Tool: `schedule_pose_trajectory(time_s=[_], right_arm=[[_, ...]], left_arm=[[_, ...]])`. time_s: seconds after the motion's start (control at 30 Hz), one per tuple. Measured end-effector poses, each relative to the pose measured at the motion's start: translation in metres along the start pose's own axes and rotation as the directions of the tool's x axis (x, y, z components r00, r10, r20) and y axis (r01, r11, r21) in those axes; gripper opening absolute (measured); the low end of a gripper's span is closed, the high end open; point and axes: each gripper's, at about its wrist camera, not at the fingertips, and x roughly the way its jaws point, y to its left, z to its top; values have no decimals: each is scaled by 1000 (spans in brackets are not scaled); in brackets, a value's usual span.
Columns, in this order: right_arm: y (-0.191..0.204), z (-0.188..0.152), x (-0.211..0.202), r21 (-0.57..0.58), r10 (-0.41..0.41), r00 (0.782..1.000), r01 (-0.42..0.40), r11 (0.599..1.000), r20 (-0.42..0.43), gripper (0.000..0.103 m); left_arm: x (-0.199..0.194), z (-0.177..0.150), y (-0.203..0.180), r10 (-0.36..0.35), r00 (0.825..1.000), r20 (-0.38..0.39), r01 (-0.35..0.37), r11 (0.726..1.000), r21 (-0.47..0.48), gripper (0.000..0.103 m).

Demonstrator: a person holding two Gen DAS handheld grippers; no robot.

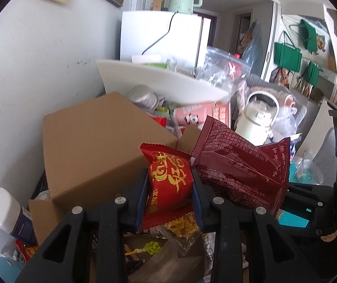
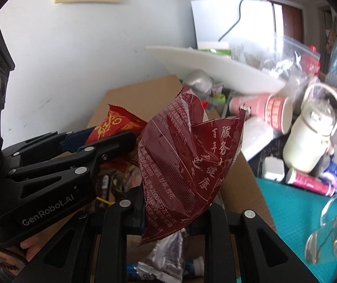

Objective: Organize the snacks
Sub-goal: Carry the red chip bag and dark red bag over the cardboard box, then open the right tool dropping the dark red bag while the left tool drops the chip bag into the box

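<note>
My left gripper (image 1: 170, 188) is shut on a bright red snack packet (image 1: 168, 184) with gold characters, held above an open cardboard box (image 1: 92, 146). My right gripper (image 2: 175, 212) is shut on a larger dark red pouch (image 2: 187, 160) with white print. The pouch (image 1: 239, 165) also shows in the left wrist view, just right of the red packet. In the right wrist view the left gripper (image 2: 130, 139) comes in from the left with the red packet (image 2: 114, 122), close beside the pouch. Both are held over the box (image 2: 239, 179), which holds several loose snack wrappers.
A tilted white tray (image 1: 159, 80) with clear bags leans behind the box. Pink paper cups (image 2: 272, 110), a cream kettle (image 2: 314, 132), a pink tube (image 2: 310, 184) and a clear glass (image 2: 333, 231) lie on a teal mat (image 2: 293, 212) to the right. A white-capped bottle (image 1: 10, 212) lies left.
</note>
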Motion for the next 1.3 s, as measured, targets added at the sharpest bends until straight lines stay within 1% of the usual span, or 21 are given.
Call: schedule_pose_trajectory(time_s=[0.1, 0.23, 0.53, 0.6, 0.67, 0.87, 0.9, 0.93, 0.97, 1.03, 1.1, 1.2, 1.27, 1.3], right_arm=[[-5, -3, 9, 4, 1, 1000, -1, 1000, -29, 22], [-7, -6, 19, 5, -2, 998, 2, 1000, -65, 22], [-5, -11, 40, 5, 3, 992, -3, 1000, -126, 23], [-4, -13, 46, 7, 7, 989, -6, 1000, -145, 24], [-4, -13, 49, 9, 16, 989, -15, 1000, -149, 24], [-4, -12, 51, 5, 6, 988, -5, 1000, -157, 26], [-5, -12, 50, 8, 2, 987, -1, 1000, -158, 27], [-6, -12, 50, 9, -7, 987, 9, 1000, -160, 34], [-7, -11, 50, 10, -14, 987, 16, 1000, -160, 46], [-8, -11, 48, 7, -37, 987, 38, 999, -157, 56], [-9, -11, 45, -2, -51, 987, 52, 999, -154, 56], [-10, -10, 43, -4, -70, 985, 71, 997, -158, 59], [-10, -10, 41, -17, -93, 983, 92, 996, -158, 61], [-10, -10, 40, -23, -101, 982, 99, 995, -158, 61]], left_arm=[[10, -4, 2, 11, 999, -38, -11, 1000, 2, 32], [24, -9, 6, 7, 995, -96, -8, 1000, -17, 32], [39, -14, 18, 14, 984, -176, -26, 997, -67, 32], [41, -15, 18, 15, 981, -191, -29, 997, -72, 32], [44, -17, 19, 21, 977, -212, -37, 997, -73, 32], [50, -19, 23, 23, 967, -252, -48, 995, -92, 33], [53, -21, 23, 27, 962, -270, -54, 994, -94, 33], [57, -21, 23, 24, 958, -285, -54, 994, -98, 33], [59, -21, 22, 22, 955, -297, -55, 993, -102, 33], [64, -23, 22, 19, 948, -319, -56, 993, -106, 33], [64, -24, 22, 17, 947, -321, -54, 993, -108, 34], [65, -23, 21, 29, 945, -326, -67, 992, -105, 38], [66, -23, 20, 28, 944, -330, -66, 992, -104, 48], [67, -23, 20, 26, 942, -334, -64, 993, -103, 59]])
